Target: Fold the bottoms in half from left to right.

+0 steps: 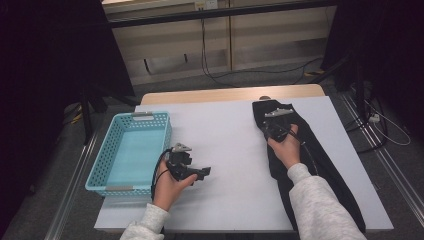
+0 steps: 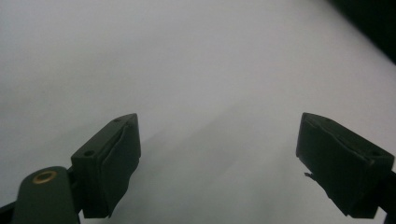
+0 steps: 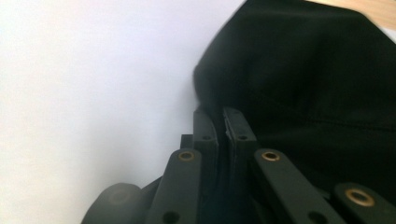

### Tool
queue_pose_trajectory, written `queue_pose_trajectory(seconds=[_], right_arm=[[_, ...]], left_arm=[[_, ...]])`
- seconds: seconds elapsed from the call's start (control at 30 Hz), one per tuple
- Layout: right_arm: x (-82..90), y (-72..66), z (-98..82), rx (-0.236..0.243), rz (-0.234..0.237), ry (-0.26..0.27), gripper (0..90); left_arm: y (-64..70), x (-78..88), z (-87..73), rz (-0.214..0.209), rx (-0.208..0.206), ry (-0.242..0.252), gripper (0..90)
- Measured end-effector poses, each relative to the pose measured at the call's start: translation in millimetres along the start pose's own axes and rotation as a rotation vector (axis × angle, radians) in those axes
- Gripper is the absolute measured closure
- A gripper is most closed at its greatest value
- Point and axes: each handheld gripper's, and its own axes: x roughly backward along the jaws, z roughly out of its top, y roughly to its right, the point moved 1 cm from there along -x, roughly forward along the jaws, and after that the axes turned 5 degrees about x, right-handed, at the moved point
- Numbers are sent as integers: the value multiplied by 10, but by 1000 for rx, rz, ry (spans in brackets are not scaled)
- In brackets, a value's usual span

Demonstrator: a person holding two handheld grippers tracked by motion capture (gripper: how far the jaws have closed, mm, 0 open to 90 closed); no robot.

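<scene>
a blue basket is sitting at the left of the white desk. just right of it the left hand-held gripper is hovering with jaws spread wide, holding nothing. at the right, the right hand-held gripper is pinching the left edge of the black garment, jaws closed on the cloth.

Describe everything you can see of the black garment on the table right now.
The black garment looks like soft, matte woven cloth, laid out long and narrow along the right side of the white table cover, from near the far edge toward the near right corner. Faint seam lines show in the right gripper view. The right gripper is shut on its left edge near the far end; the person's sleeve lies over its near part.
</scene>
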Motion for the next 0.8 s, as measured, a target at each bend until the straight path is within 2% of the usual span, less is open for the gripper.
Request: queue_pose_trajectory(seconds=[0.07, 0.33, 0.53, 0.67, 0.73, 0.77, 0.8], right_arm=[[3, -91, 8, 25, 20, 1, 851], [64, -595, 11, 156, 154, 18, 851], [132, -953, 0, 209, 299, 24, 850], [162, -1209, -1, 250, 376, 23, 850], [186, -1332, -4, 277, 395, 23, 846], [199, -1376, -4, 282, 408, 18, 829], [208, -1406, -4, 266, 432, 20, 753]], left_arm=[[3, 33, 13, 6, -10, -7, 138], [16, 90, 48, 19, 13, 17, 133], [-17, 134, 92, 33, 40, 36, 127], [-39, 136, 132, 39, 64, 51, 127], [-58, 125, 155, 30, 89, 66, 112], [-69, 115, 166, 31, 94, 63, 107], [-77, 100, 177, 40, 96, 60, 107]])
